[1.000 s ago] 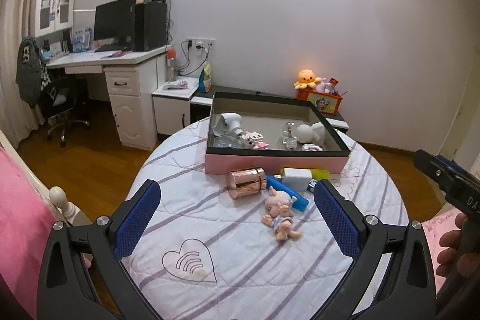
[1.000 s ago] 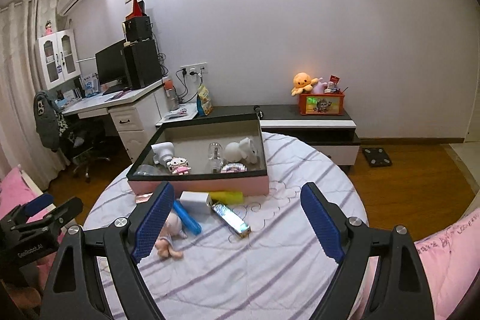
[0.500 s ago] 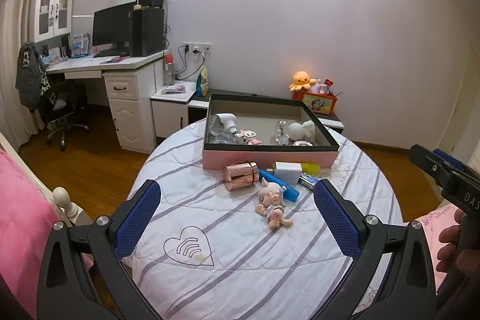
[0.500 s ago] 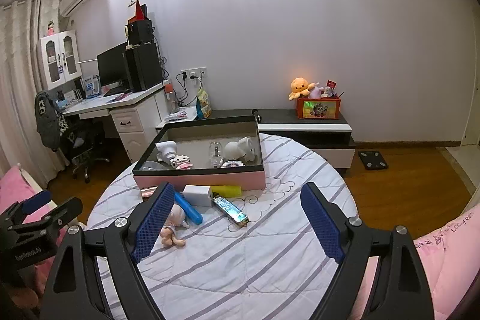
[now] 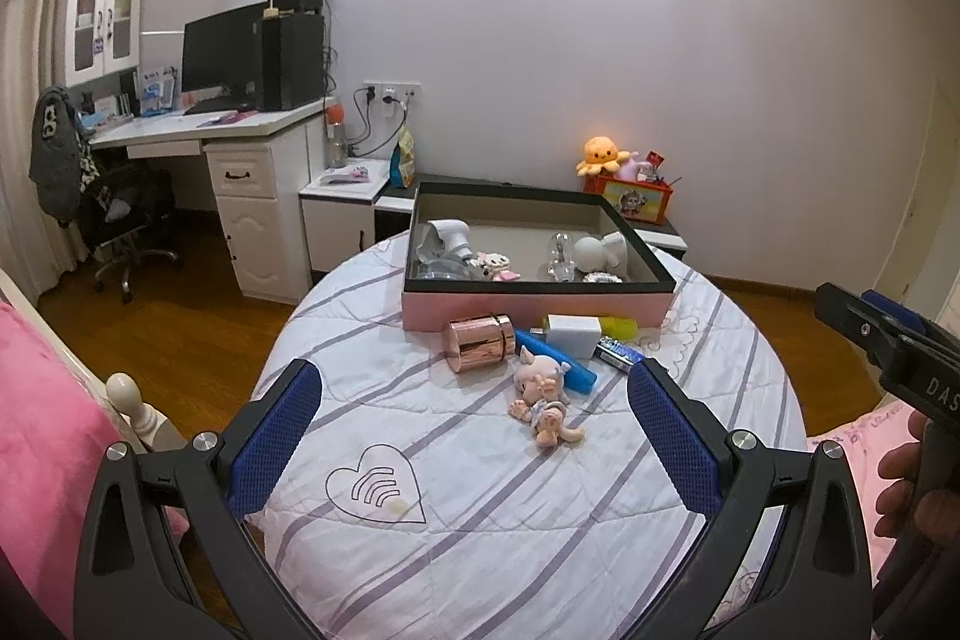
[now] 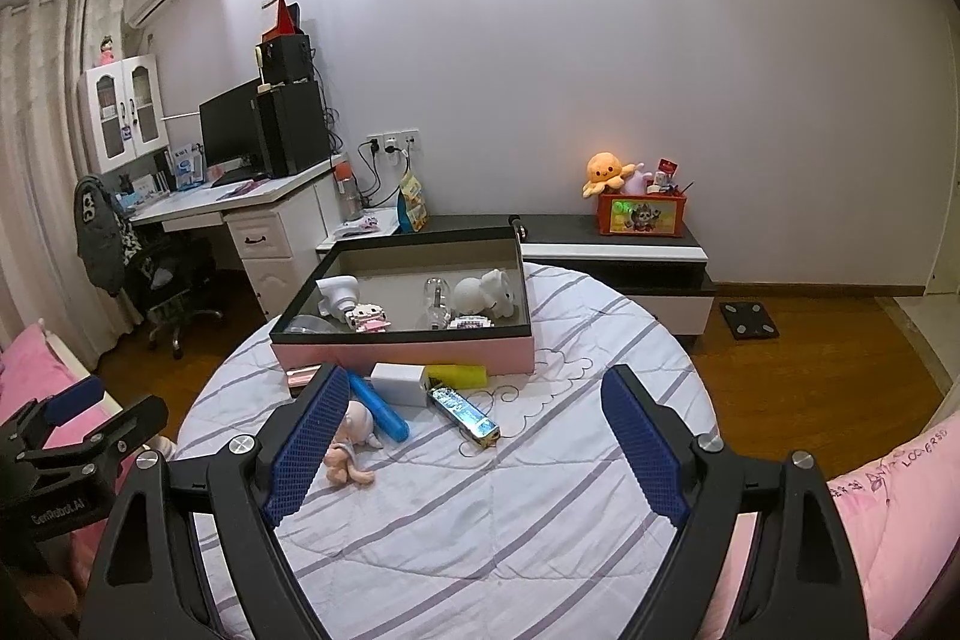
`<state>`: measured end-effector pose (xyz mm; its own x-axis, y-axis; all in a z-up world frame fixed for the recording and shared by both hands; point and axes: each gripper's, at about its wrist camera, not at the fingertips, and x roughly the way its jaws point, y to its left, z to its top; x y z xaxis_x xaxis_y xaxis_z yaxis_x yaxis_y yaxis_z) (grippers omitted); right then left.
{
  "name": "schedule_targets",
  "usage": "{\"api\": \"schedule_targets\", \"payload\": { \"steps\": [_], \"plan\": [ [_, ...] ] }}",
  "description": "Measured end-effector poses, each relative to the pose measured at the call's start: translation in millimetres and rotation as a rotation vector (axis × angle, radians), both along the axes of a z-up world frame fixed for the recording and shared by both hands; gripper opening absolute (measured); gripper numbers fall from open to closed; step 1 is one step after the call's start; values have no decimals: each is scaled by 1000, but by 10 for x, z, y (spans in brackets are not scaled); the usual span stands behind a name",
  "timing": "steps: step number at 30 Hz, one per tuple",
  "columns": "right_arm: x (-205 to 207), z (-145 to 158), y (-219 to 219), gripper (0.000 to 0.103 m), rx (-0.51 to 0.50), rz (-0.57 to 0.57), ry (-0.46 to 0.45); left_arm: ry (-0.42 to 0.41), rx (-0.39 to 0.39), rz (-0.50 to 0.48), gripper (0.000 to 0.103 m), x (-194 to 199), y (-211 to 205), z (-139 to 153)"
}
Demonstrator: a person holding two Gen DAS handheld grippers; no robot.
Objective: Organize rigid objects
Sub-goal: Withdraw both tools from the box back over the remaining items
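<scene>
Left gripper [image 5: 474, 418]: jaws stood wide apart with nothing between the blue pads – it hung over the near part of the round table, aimed at the loose items.
Right gripper [image 6: 474, 439]: also spread wide and empty; seen from the left wrist view it showed only at the far right edge, with a hand [image 5: 912, 484] on its handle.
Table [image 5: 480, 520]: round, covered in a white quilt with purple stripes and a heart outline.
Tray [image 5: 528, 301]: a pink-sided box with a dark rim at the far side of the table, well beyond both grippers; small white and clear items lay inside (too small to name with certainty).
Copper cylinder [image 5: 479, 342]: on its side just in front of the tray's pink wall, ahead of the left gripper and between its two fingers in the picture.
Doll [image 5: 543, 394]: a small pale figure lying on the quilt, the nearest item to the left gripper; in the right wrist view it lay just beside that gripper's left finger, partly hidden by it.
Blue tube [image 6: 378, 407]: slanted, touching the doll's head.
White block [image 6: 397, 381]: just in front of the tray, with a yellow item [image 6: 456, 375] beside it.
Foil-wrapped bar [image 6: 465, 411]: slanted on the quilt – ahead of the right gripper, between its fingers in the picture.
</scene>
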<state>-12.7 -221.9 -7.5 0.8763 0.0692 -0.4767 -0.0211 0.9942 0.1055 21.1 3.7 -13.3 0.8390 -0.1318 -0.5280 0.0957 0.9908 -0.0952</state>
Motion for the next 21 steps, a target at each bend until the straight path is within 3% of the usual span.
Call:
{"api": "schedule_targets", "payload": {
  "steps": [12, 21],
  "plan": [
    [266, -236, 12, 87, -10, 11, 82, 102, 12, -23, 103, 269, -92, -315],
    [615, -623, -32, 87, -14, 25, 201, 200, 24, -52, 103, 546, -250, -626]
  ]
}}
